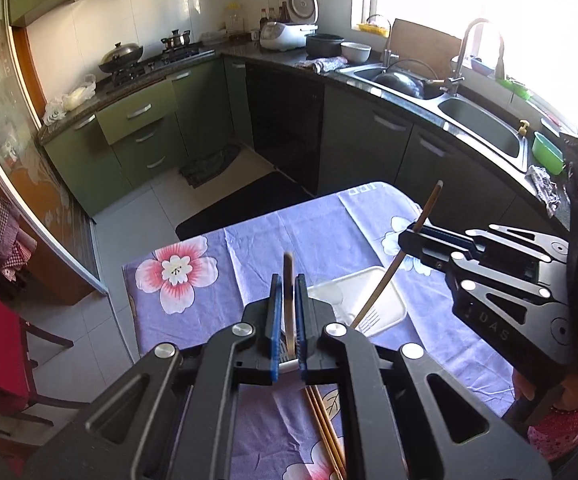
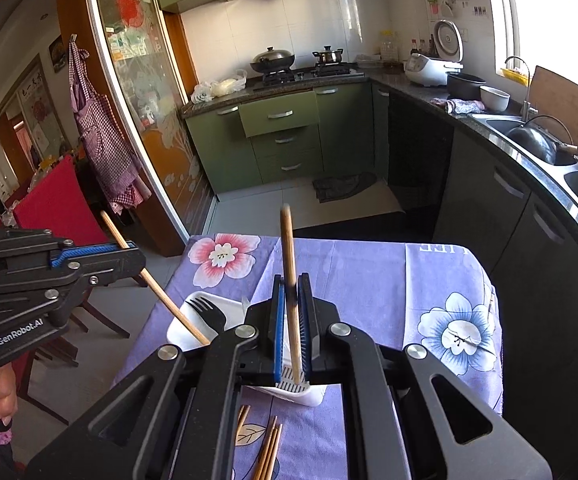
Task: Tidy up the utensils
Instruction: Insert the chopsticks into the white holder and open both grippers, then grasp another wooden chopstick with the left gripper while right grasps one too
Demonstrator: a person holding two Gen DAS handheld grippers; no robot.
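a flowered purple tablecloth [image 2: 361,280] is spread over the tabletop. "genrobot.ai" is read on the left gripper [image 2: 139,258], pinching one chopstick [image 2: 157,286]; the right gripper [image 2: 291,320] pinches another chopstick [image 2: 289,264] above the white tray [image 2: 181,326] near the front edge.

Both hand-held grippers — left [image 1: 288,316], right [image 2: 291,320] — angled downward, jaws clamped.
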